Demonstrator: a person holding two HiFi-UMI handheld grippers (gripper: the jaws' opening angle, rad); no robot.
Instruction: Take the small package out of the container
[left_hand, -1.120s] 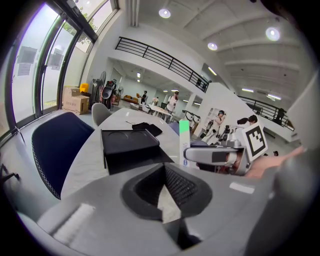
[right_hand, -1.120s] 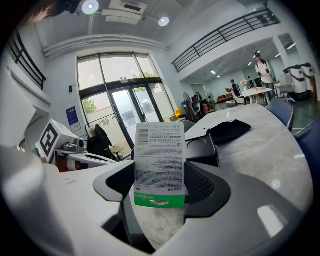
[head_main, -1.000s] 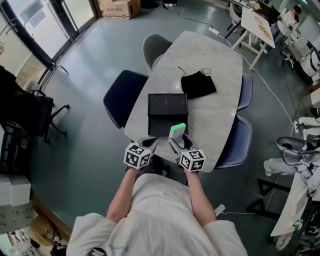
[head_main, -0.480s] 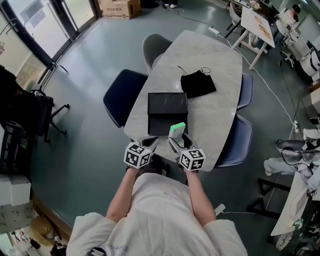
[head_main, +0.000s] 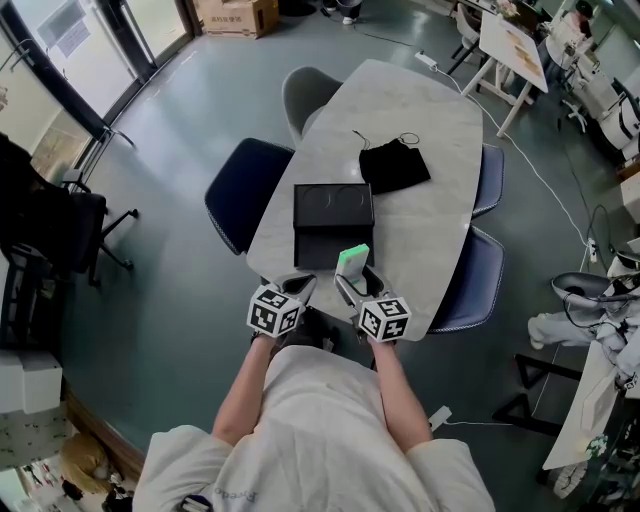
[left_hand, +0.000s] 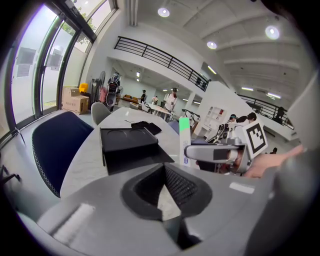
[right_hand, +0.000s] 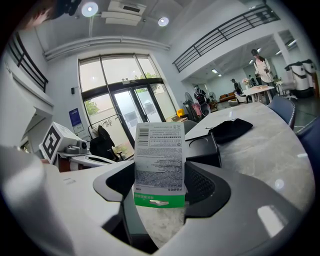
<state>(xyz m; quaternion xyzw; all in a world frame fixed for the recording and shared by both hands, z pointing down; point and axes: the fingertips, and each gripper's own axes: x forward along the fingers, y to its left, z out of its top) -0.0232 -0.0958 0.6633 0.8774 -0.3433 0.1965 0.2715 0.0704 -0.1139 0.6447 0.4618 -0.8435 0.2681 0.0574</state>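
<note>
A black box container (head_main: 333, 210) lies open on the marble table (head_main: 430, 110), its dark tray toward me. My right gripper (head_main: 353, 281) is shut on the small white package with a green band (head_main: 352, 259) and holds it upright over the table's near edge, just right of the box's front corner. In the right gripper view the package (right_hand: 160, 160) stands between the jaws of that gripper (right_hand: 160, 182), printed side to the camera. My left gripper (head_main: 298, 288) hovers beside it at the box's front, jaws together and nothing in them (left_hand: 163, 166).
A black pouch with a cord (head_main: 393, 166) lies beyond the box. Dark blue chairs stand at the table's left (head_main: 243, 190) and right (head_main: 468, 280); a grey chair (head_main: 305, 92) is at the far side. The table's near edge is just under both grippers.
</note>
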